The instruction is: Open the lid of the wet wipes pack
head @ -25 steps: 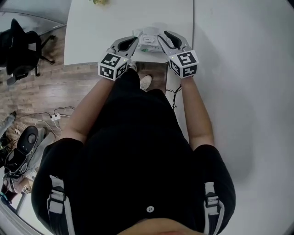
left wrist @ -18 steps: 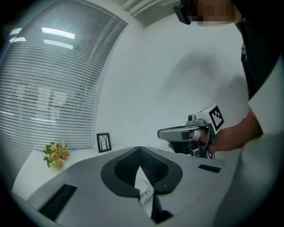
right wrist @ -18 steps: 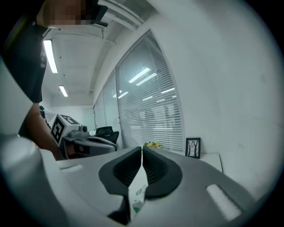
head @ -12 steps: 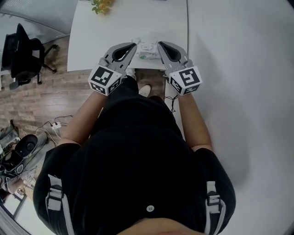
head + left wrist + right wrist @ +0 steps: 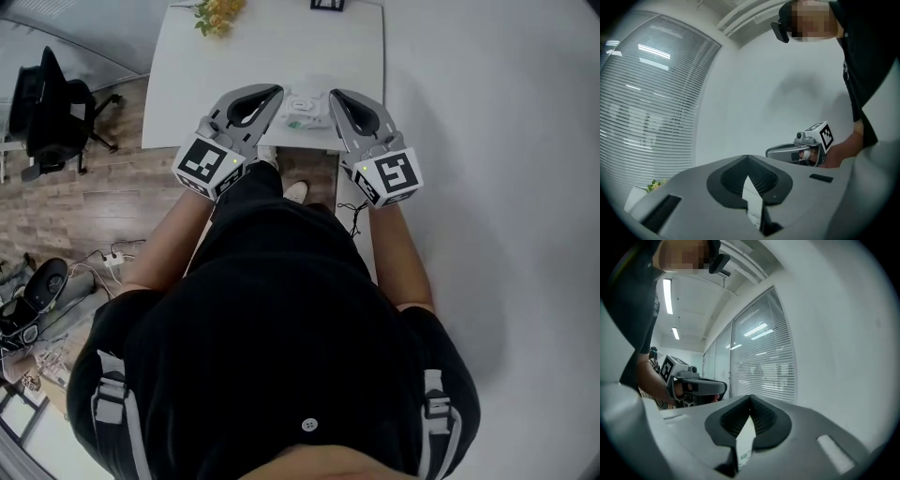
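Currently left tool (image 5: pixel 277 92) and right tool (image 5: pixel 334 95) each pinch an end seam of the wet wipes pack (image 5: pixel 307 115), slung between them over the desk (image 5: pixel 234 47) edge. Suggest: set down, pin with one, flip lid (image 5: pixel 302 100).

wet wipes pack (image 5: pixel 306 109) pinched at both ends

white and soft, with green print, lying flat with lid (image 5: pixel 302 101) up, seemingly shut. seen above the tabletop's (image 5: pixel 272 47) near edge, thin end seams nipped in left gripper (image 5: pixel 277 94) and right gripper (image 5: pixel 334 97) fingers.
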A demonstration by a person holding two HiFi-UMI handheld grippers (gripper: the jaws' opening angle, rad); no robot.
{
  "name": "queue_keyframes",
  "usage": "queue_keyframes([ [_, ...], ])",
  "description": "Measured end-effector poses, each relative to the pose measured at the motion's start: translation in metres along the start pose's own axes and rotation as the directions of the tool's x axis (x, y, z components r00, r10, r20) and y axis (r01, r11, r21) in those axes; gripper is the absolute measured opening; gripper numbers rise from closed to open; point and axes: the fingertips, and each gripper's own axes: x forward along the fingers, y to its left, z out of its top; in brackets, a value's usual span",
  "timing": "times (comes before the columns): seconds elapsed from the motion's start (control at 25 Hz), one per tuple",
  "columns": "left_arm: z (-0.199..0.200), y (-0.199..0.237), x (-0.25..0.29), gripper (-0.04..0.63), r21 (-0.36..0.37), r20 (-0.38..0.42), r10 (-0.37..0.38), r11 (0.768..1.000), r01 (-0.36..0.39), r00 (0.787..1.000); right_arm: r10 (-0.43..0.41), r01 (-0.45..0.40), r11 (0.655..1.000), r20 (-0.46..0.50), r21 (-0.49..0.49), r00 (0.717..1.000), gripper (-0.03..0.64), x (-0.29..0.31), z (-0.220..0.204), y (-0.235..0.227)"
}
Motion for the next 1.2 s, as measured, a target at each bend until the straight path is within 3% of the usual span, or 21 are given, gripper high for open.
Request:
queue_keyframes([
  [0.92, 0.005, -0.011, 0.005, 0.008, 0.02, -0.001, -0.012, 1.0, 0.012, 1.0, 0.056, -0.055, 0.997, 0.006, -0.051, 0.998, 0.011, -0.003, 0.012, 0.015],
  [1.2, 0.009, -0.012, -0.002, 0.008, 0.021, 0.003, -0.007, 1.0, 0.007, 1.0, 0.076, -0.075, 0.997, 0.014, -0.027, 0.997, 0.011, -0.003, 0.016, 0.026],
])
